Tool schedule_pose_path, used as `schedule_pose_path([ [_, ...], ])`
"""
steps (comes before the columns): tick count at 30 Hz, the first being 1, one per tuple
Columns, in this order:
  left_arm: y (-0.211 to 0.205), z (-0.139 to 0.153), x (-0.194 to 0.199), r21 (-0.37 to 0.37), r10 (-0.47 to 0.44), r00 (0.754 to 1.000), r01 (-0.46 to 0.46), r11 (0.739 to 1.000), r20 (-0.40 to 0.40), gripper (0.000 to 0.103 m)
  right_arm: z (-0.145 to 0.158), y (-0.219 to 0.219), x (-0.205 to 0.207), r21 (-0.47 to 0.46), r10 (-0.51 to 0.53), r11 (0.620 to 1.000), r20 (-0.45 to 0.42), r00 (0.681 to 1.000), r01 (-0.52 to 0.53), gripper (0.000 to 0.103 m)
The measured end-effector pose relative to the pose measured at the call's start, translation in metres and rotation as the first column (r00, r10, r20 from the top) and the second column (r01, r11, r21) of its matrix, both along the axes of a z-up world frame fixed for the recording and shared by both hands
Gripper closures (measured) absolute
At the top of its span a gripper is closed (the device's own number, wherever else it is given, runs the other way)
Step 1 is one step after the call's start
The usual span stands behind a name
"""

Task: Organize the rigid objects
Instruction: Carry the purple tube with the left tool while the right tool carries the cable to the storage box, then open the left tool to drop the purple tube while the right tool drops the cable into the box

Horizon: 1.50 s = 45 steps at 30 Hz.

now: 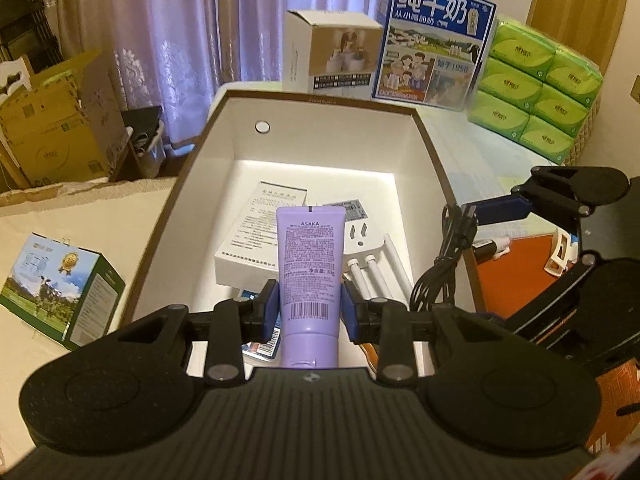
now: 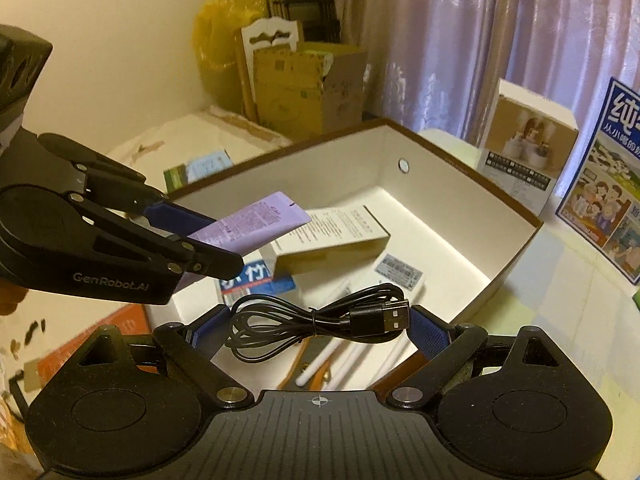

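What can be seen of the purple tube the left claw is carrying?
The purple tube is a soft-looking lilac plastic squeeze tube printed with "ASAKA", fine text and a barcode. Its flat crimped end points away from the left claw and its rounded cap end sits nearest the camera. The claw's blue pads press its two sides near the barcode. It hangs tilted downward over the open box, above a white carton, touching nothing else visible.

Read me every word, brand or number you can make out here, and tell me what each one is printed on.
"ASAKA": purple tube in the left gripper.
"纯牛奶" and "1956": blue milk carton.
"GenRobot.AI": left gripper's side, in the right wrist view.
Fine print on the white boxes, barcode stickers and green tissue packs: too small or blurred.
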<state>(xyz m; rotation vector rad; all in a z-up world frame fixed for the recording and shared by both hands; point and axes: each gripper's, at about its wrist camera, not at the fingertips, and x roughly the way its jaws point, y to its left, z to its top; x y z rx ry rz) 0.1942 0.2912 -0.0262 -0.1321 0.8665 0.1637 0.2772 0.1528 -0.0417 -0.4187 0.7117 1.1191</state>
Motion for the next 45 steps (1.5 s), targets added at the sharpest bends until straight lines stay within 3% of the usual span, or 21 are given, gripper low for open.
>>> schedule_pose_path([
  [13, 0.007, -0.023, 0.028, -0.031, -0.019, 0.998, 0.017, 0.999, -0.055, 0.075, -0.023, 0.019, 0.025, -0.093, 0.027, 0.995, 0.05, 0.998, -0.022, 0.012],
  [32, 0.007, -0.033, 0.043, -0.035, -0.017, 0.998, 0.015, 0.999, -0.054, 0.075, -0.021, 0.021, 0.033, -0.085, 0.015, 0.996, 0.046, 0.999, -0.011, 0.011],
  [35, 0.007, -0.03, 0.044, -0.023, -0.018, 0.999, 0.017, 1.0, -0.041, 0.066, -0.02, 0.021, 0.032, -0.081, 0.012, 0.997, 0.042, 0.999, -0.009, 0.011],
  [45, 0.009, -0.027, 0.041, -0.018, -0.006, 0.999, 0.005, 1.0, -0.04, 0.066, -0.018, 0.018, 0.03, -0.073, 0.006, 0.997, 0.039, 0.999, -0.003, 0.011],
])
